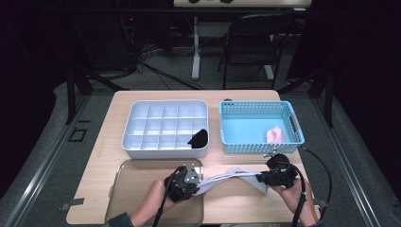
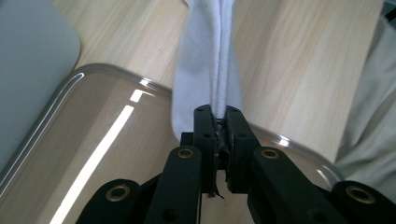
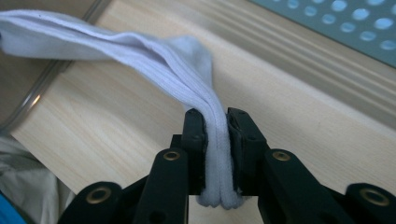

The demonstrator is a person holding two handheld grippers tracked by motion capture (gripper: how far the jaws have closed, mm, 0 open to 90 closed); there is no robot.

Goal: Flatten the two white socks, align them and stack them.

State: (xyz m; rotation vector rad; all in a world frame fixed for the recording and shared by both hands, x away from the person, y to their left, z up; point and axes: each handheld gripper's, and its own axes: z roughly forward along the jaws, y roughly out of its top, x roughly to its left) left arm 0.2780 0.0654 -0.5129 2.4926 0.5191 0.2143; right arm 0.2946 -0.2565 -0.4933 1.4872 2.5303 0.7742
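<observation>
High view, from above the table: we hold two black tongs near the front edge, and a white sock hangs stretched between them, lifted just off the wood.

Our left gripper sits over the right end of a clear tray. In the left gripper view, its jaws are pinched tight on one thin, flattened end of the sock, with the fabric running straight away from the tips over the tray's curved rim.

Our right gripper is held over bare wood, near the front of a blue basket. In the right gripper view, its jaws clamp the other end of the sock, a thick ribbed bundle that fills the gap between the pads and pokes out behind them.

Farther back on the wooden table, a white divided organizer stands on the left, with a dark folded item in its front right compartment. The blue basket stands just beside it on the right and holds a pink item near its right end. A dark chair stands on the floor beyond the table.
</observation>
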